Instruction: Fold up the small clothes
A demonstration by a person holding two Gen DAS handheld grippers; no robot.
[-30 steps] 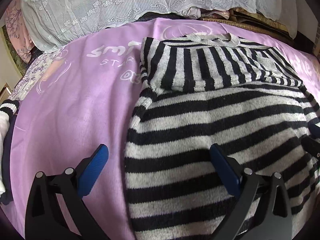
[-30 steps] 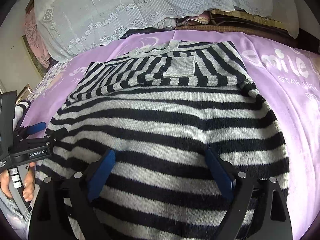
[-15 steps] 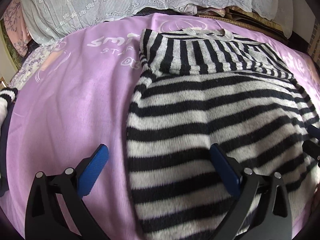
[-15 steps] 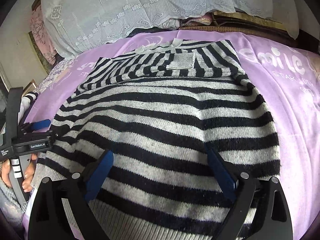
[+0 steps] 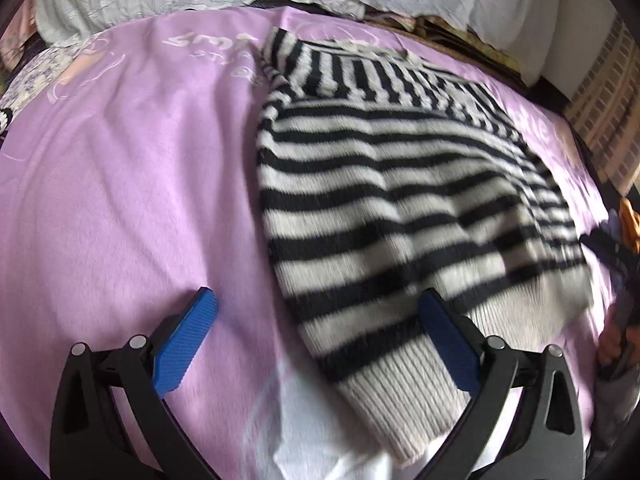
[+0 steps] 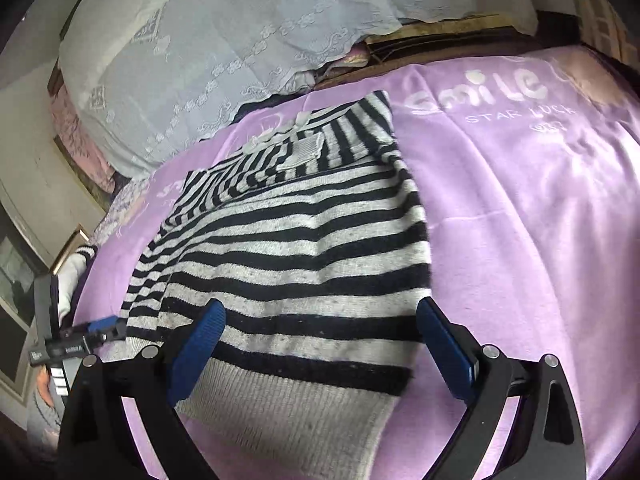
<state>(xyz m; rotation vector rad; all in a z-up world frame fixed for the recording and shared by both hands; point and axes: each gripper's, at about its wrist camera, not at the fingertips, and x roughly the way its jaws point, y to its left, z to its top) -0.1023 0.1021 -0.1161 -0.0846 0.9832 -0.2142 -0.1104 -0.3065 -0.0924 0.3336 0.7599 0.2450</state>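
**A:** So where's the sweater at?

**B:** The striped sweater (image 6: 304, 248) is lying flat on the purple blanket (image 6: 520, 208), black and grey stripes, plain ribbed hem nearest the cameras. Its sleeves look folded in across the upper part, near the collar. There's a small grey pocket (image 6: 302, 152) up there too.

**A:** And the claws?

**B:** Both spread wide with nothing between the blue pads. The right gripper (image 6: 318, 344) sits over the hem end; its left pad overlaps the sweater's lower corner in the picture, and its right pad is over the blanket just past the sweater's edge. Can't tell if either actually touches the cloth.

**A:** Left one?

**B:** The left gripper (image 5: 316, 336) straddles the sweater's left edge, one pad over bare blanket, the other over the ribbed hem. That view's blurry. You can also spot it from the right camera, off by the sweater's lower left corner, with a hand (image 6: 44, 388) on its handle.

**A:** Background?

**B:** A white lace cover (image 6: 224, 52) draped behind the blanket.
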